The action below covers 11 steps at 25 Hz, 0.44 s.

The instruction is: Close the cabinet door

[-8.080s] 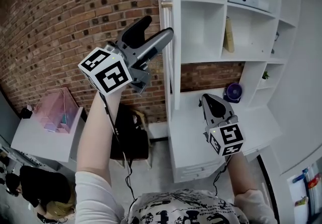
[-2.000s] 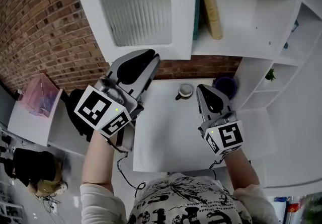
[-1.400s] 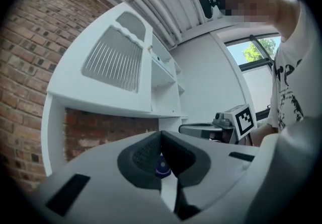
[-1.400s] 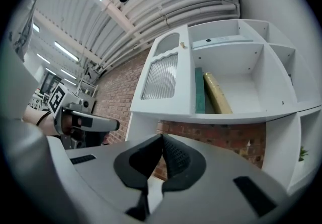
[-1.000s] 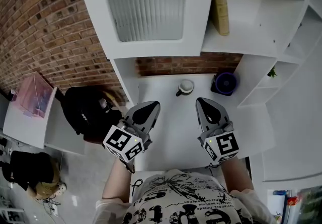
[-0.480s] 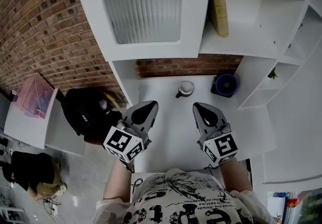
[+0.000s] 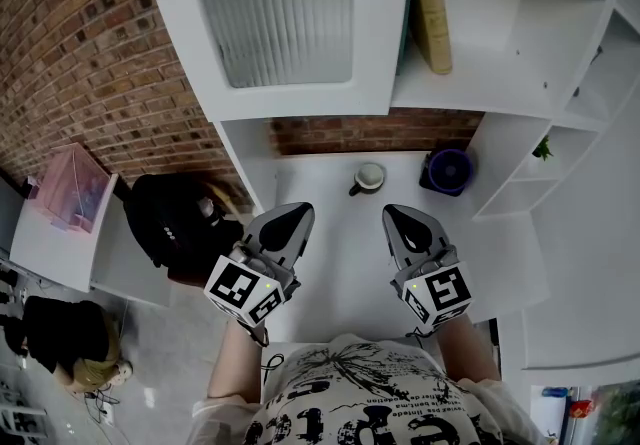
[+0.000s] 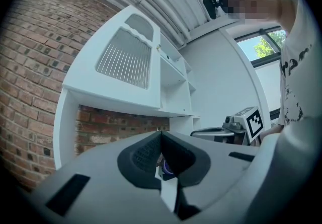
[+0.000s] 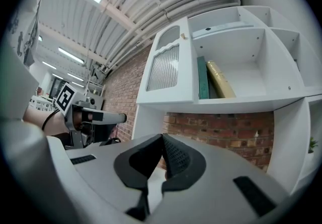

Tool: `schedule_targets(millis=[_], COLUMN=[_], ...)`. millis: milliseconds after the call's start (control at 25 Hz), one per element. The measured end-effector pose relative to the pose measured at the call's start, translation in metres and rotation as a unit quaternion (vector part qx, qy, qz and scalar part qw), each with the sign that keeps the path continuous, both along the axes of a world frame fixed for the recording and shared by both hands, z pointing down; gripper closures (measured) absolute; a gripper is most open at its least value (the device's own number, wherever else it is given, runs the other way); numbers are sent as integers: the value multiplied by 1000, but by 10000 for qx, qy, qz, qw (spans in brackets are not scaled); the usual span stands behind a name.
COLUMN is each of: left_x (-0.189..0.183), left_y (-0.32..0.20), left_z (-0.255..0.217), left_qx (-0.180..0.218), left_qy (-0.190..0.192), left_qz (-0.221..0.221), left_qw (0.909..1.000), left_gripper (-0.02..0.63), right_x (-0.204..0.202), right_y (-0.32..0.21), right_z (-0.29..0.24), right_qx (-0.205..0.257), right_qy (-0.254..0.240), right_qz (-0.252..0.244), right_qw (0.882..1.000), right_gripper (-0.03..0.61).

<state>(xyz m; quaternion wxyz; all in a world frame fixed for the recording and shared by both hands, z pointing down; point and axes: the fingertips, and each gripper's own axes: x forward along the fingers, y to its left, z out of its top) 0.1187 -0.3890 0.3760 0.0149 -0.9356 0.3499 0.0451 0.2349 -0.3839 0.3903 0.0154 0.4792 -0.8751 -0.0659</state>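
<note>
White wood with ribbed glass in it: that is the cabinet door (image 7: pixel 275 23). In the head view it sits up above and ahead of both grippers, more to the left. So the left gripper (image 7: pixel 288 218) is nearer to it than the right gripper (image 7: pixel 402 221). Both hang low over the desk (image 7: pixel 330 283), well apart from the door.

In the left gripper view the jaws are pressed together with nothing in them. The door (image 8: pixel 126 59) stands tall, up and a bit left of them.

In the right gripper view the jaws are also pressed together and empty. The door (image 9: pixel 163 67) is up high, flat in line with the shelf of books (image 9: pixel 219 79). It looks shut already, so I think no push is needed.
</note>
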Motion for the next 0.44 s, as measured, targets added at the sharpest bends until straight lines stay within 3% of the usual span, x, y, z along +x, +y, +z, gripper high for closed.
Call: schedule_targets(millis=[440], left_x=[-3], left_y=[8], left_z=[8], left_qx=[10], left_qy=[33], left_qz=[-170], left_qw=[9999], left_gripper=[600], right_x=[0], right_y=[2], right_z=[7], right_qx=[0], right_qy=[47], right_qz=[-75], right_qw=[10000], right_gripper=[565])
